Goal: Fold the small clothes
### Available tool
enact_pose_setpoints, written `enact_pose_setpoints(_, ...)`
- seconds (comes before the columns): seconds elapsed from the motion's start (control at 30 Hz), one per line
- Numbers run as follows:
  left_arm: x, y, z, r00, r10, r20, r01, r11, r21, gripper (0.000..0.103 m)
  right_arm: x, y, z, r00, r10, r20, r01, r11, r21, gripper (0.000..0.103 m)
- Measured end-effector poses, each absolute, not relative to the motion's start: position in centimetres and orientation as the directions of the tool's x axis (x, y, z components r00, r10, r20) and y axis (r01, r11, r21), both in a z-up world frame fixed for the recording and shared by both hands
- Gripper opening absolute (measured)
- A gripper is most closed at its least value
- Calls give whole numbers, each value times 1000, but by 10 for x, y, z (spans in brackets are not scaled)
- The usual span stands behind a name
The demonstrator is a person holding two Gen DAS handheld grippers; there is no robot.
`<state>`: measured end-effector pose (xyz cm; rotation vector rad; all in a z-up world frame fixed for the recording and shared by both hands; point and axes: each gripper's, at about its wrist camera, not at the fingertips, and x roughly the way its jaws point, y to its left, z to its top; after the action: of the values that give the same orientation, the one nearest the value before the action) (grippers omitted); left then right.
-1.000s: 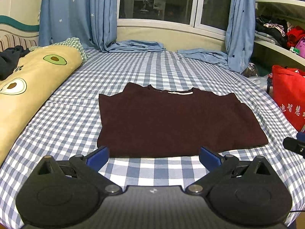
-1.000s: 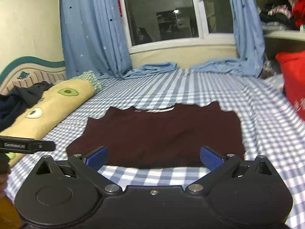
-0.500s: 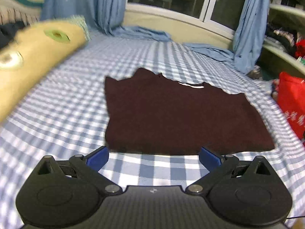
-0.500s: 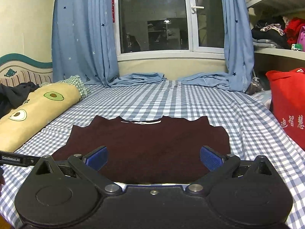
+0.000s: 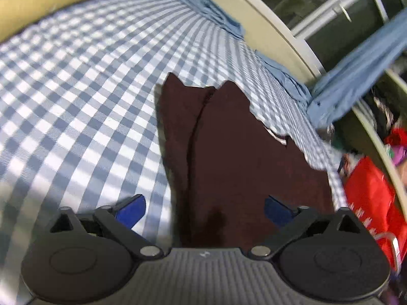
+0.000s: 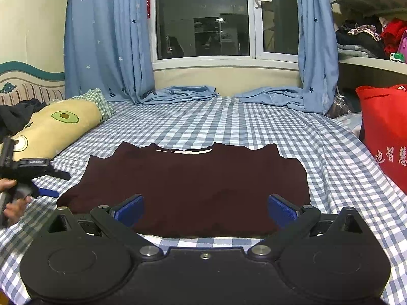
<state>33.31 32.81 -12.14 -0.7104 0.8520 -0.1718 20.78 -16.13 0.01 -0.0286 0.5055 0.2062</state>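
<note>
The dark maroon shirt (image 6: 188, 183) lies flat on the checked bedsheet (image 6: 254, 122), collar toward the window, evidently spread so that its side edges can be taken for a fold. The left gripper (image 5: 203, 209) straddles the shirt's left edge, one pad over the sheet and one over the cloth, jaws wide and just beginning to close, gripping nothing yet. The right gripper (image 6: 204, 209) hovers at the shirt's near hem, jaws wide apart and empty.
</note>
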Motion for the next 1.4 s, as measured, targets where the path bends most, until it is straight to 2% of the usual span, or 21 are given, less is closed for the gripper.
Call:
enact_pose_setpoints(0.07, 345, 332, -134, 652, -424, -629, -152, 739, -656, 88, 207, -159, 0, 856, 195, -479, -220, 975, 4, 102)
enact_pose_setpoints(0.4, 408, 336, -169, 655, -577, -488, -68, 598, -799, 88, 212, -143, -4, 865, 178, -469, -252, 962, -101, 102)
enact_pose_setpoints(0.43, 413, 333, -170, 654, -581, -483, -66, 593, -802, 85, 213, -142, -4, 867, 174, -467, -250, 963, -105, 102)
enact_pose_setpoints(0.5, 423, 326, -171, 634, -581, -511, -71, 614, -786, 48, 213, -144, -2, 872, 169, -460, -244, 964, -109, 102)
enact_pose_setpoints(0.53, 426, 321, -170, 623, -563, -544, -76, 648, -758, 13, 213, -146, -2, 875, 166, -455, -240, 965, -109, 102)
enact_pose_setpoints(0.57, 426, 318, -167, 616, -542, -571, -73, 683, -727, 14, 213, -148, -1, 877, 163, -452, -235, 966, -107, 102)
enact_pose_setpoints(0.8, 417, 296, -130, 644, -462, -610, -75, 755, -652, 13, 222, -174, -18, 863, 160, -479, -205, 978, -43, 102)
enact_pose_setpoints(0.93, 413, 269, -89, 655, -460, -600, -14, 786, -618, 13, 223, -190, -32, 855, 156, -494, -180, 984, -1, 102)
enact_pose_setpoints(1.23, 437, 168, 3, 623, -274, -732, -80, 909, -409, 13, 205, -240, -45, 860, 209, -466, -152, 976, 157, 102)
enact_pose_setpoints(1.4, 460, 80, 46, 601, -211, -771, -37, 956, -290, 13, 191, -269, -51, 866, 249, -434, -152, 957, 246, 102)
